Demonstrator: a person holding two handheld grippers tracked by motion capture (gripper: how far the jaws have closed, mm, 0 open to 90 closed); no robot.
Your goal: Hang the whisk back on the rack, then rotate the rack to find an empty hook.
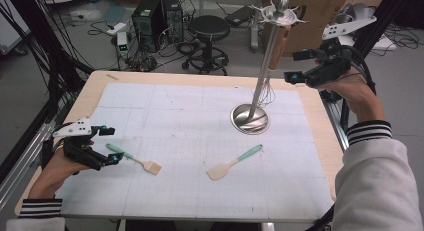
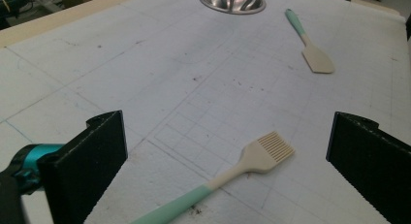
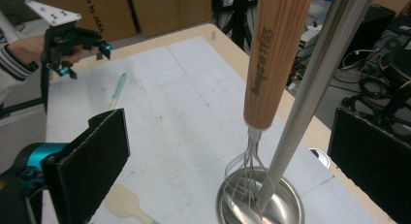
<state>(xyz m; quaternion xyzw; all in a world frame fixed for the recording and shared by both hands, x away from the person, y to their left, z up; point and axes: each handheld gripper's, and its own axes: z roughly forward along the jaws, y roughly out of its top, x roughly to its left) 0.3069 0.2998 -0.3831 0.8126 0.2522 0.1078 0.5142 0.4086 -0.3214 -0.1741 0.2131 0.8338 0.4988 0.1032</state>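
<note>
We have the whisk (image 3: 276, 59) hanging from a hook at the top of the metal stand (image 1: 267, 56), its wires just above the stand's round base (image 1: 250, 119). Our right tool (image 1: 300, 66) sits beside the wooden handle, wide open and gripping nothing. Our left tool (image 2: 228, 151), also wide, rests low on the tabletop (image 1: 200, 191) over the brush (image 2: 252, 158). The whisk looks light; its handle is stiff and grippy, the wires springy, so the handle's middle is where we would pinch. The right tool's view shows lettering on the handle and the wires near the pole, which the high view blurs. The high view alone shows the hook crown and the spatula (image 1: 232, 163) whole.
</note>
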